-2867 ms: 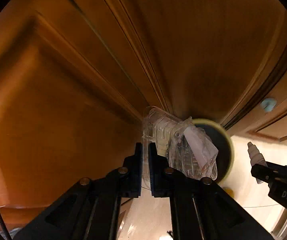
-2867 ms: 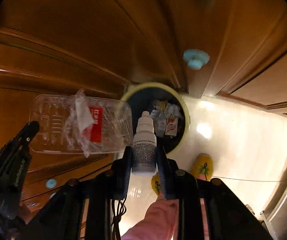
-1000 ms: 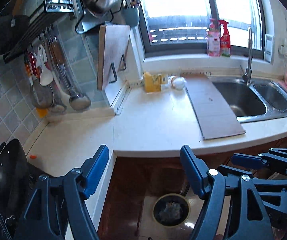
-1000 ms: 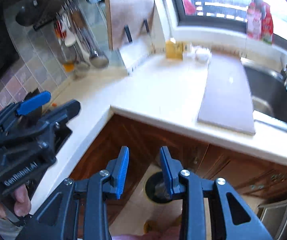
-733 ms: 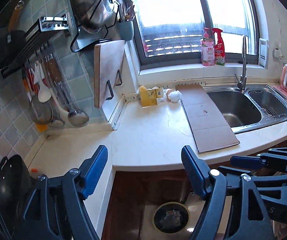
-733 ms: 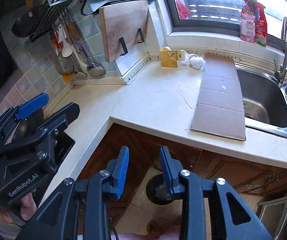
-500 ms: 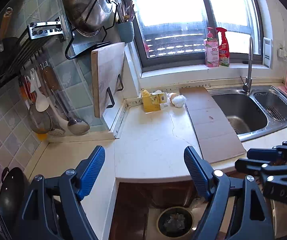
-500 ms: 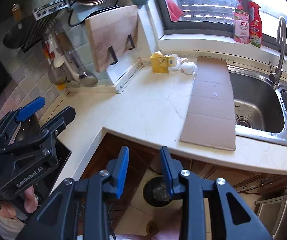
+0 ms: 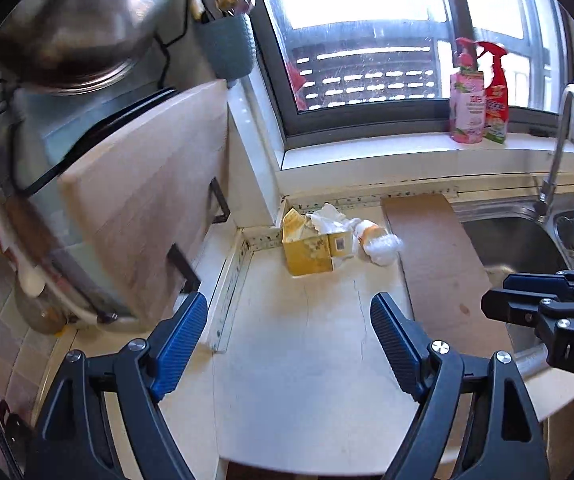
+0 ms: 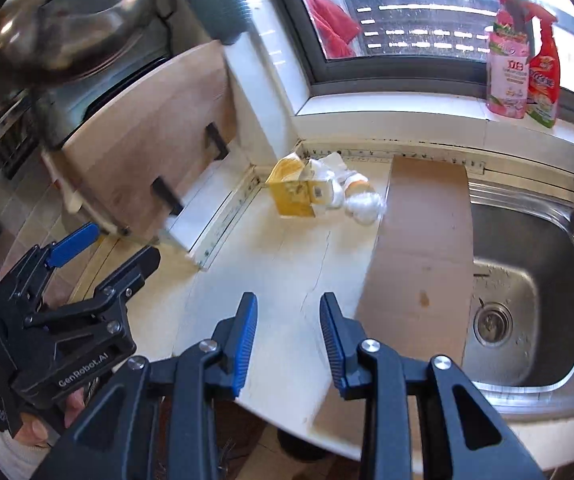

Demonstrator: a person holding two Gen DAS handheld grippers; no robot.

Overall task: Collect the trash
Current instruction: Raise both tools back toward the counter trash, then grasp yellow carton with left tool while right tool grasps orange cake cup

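Yellow carton (image 9: 309, 249) touching crumpled tissue (image 9: 383, 247), cardboard sheet (image 9: 439, 256) beside sink (image 10: 527, 292)

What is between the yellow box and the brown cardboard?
Crumpled white paper lies between the yellow box and the cardboard, seen in both views.

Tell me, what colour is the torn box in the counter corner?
Yellow: the torn cardboard box shows best in the left wrist view.
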